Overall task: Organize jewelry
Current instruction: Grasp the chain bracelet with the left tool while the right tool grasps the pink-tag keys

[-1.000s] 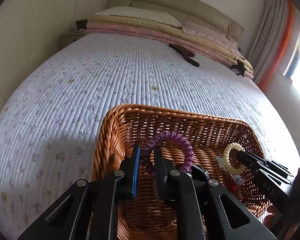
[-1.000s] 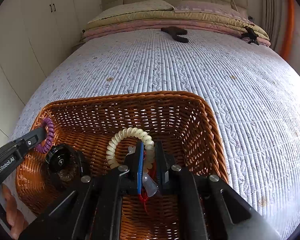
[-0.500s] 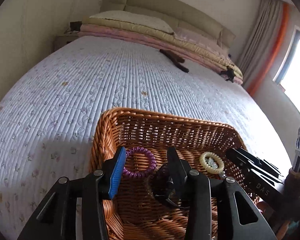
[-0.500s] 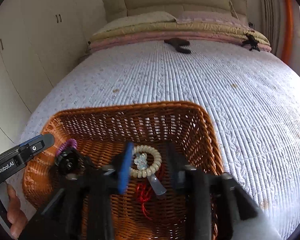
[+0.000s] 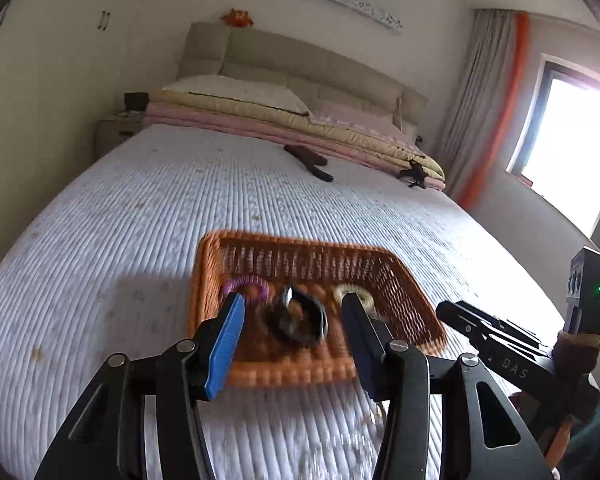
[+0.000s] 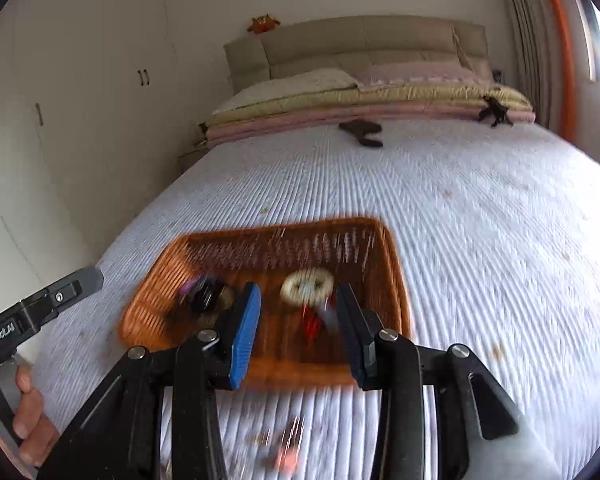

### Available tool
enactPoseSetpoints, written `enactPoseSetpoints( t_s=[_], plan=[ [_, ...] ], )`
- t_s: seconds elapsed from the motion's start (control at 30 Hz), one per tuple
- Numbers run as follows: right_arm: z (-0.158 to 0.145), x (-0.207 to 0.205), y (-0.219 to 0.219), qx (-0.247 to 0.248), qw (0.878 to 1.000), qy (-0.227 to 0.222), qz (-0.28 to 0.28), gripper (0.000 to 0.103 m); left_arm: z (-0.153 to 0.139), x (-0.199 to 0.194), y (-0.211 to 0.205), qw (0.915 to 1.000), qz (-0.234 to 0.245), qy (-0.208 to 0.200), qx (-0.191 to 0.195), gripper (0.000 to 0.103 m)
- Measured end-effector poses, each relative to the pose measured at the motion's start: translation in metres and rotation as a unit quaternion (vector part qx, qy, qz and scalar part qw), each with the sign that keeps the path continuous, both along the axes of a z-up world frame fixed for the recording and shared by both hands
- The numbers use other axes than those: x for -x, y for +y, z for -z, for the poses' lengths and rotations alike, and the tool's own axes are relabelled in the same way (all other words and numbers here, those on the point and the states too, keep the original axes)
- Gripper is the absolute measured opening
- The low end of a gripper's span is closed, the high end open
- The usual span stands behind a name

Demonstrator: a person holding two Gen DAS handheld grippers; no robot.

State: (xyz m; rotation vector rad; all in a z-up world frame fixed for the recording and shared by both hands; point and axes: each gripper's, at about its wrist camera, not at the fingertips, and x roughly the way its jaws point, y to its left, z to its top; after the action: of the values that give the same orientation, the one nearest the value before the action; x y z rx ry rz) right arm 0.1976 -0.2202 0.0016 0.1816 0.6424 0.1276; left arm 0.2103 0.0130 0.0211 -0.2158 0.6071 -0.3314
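An orange wicker basket (image 5: 260, 372) (image 6: 396, 280) lies on the white quilted bed. Inside it lie a purple coil band (image 5: 246, 284) (image 6: 190, 286), a cream coil band (image 5: 354, 292) (image 6: 307, 286), a black round piece (image 5: 300, 316) (image 6: 206, 298) and something red (image 6: 312, 322). My left gripper (image 5: 291, 304) hovers short of the basket's near rim, its jaws opening with nothing between them. My right gripper (image 6: 298, 292) is also open and holds nothing. Each gripper shows in the other's view: the right gripper (image 5: 450, 310) and the left gripper (image 6: 90, 278), held by a hand (image 6: 24, 420).
Folded blankets and a pillow (image 5: 236, 92) are stacked at the headboard. A dark object (image 5: 310, 162) lies on the far quilt. Small blurred items (image 6: 284, 448) lie on the quilt just in front of the basket. Wardrobe doors stand left, a window and curtain right.
Both grippers let go of their coil bands, which now lie in the basket. Both jaws opened, and both grippers drew back and up from the basket.
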Motion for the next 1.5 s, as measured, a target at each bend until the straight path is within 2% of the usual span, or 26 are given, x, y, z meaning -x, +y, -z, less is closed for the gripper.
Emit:
enactPoseSetpoints(
  t_s=[0.13, 0.3, 0.43, 0.67, 0.87, 1.07, 1.27, 1.4, 1.5],
  plan=[
    [0.014, 0.039, 0.005, -0.002, 1.000, 0.019, -0.020, 0.042, 0.016, 0.044, 0.009, 0.9999, -0.001, 0.011, -0.005, 0.052],
    [0.037, 0.069, 0.013, 0.017, 0.999, 0.035, -0.027, 0.042, 0.050, 0.076, 0.019, 0.9985, -0.011, 0.050, -0.017, 0.052],
    [0.059, 0.078, 0.016, 0.026, 0.999, 0.036, -0.023, 0.042, 0.079, 0.084, 0.027, 0.9962, -0.017, 0.085, -0.008, 0.052],
    [0.084, 0.078, 0.011, 0.018, 0.999, 0.046, -0.018, 0.042, 0.109, 0.082, 0.030, 0.9933, -0.007, 0.115, 0.006, 0.052],
    [0.093, 0.074, 0.020, 0.035, 0.997, 0.060, -0.023, 0.042, 0.117, 0.080, 0.024, 0.9917, 0.016, 0.127, 0.004, 0.052],
    [0.096, 0.066, 0.032, 0.062, 0.995, 0.068, -0.023, 0.042, 0.118, 0.080, 0.020, 0.9921, 0.015, 0.124, -0.006, 0.051],
    [0.094, 0.046, 0.042, 0.075, 0.993, 0.088, -0.024, 0.041, 0.118, 0.084, 0.006, 0.9908, 0.025, 0.124, -0.047, 0.046],
    [0.106, 0.032, 0.046, 0.097, 0.989, 0.116, -0.010, 0.041, 0.119, 0.082, -0.001, 0.9888, 0.014, 0.126, -0.079, 0.039],
    [0.105, 0.031, 0.046, 0.098, 0.989, 0.112, -0.010, 0.041, 0.119, 0.083, -0.002, 0.9879, 0.013, 0.126, -0.089, 0.036]
  ],
)
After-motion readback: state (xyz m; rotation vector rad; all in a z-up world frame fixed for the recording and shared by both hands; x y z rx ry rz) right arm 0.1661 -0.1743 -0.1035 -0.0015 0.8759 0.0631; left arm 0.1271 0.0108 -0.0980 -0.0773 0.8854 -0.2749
